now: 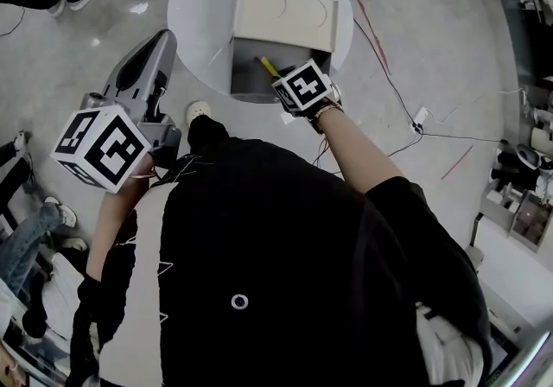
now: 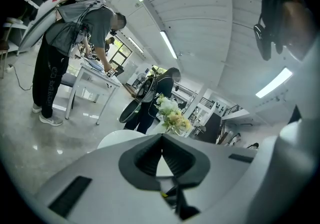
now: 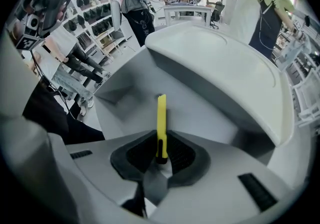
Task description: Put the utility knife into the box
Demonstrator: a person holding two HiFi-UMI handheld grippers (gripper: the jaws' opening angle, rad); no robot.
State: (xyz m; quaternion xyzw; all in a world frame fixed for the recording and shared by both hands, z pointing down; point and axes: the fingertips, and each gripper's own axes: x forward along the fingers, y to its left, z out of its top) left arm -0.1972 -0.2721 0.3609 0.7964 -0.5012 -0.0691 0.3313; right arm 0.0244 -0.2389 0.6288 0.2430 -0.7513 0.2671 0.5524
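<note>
My right claw (image 3: 161,142) is closed tight on the black end of the yellow utility knife (image 3: 161,115), which points into the open box (image 1: 244,66) on the round white counter (image 1: 199,5), while my left claw (image 2: 162,138) is closed on nothing.

Yellow utility knife (image 3: 161,118) w/in open grey box (image 3: 215,63)

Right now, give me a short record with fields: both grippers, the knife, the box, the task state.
left gripper: jaws together, nothing between them, held off to the side of the table
right gripper: shut on the yellow plastic utility knife
knife: points into the box opening
box: grey rectangular box, lid open, on the round white table
task state: knife not yet released
</note>
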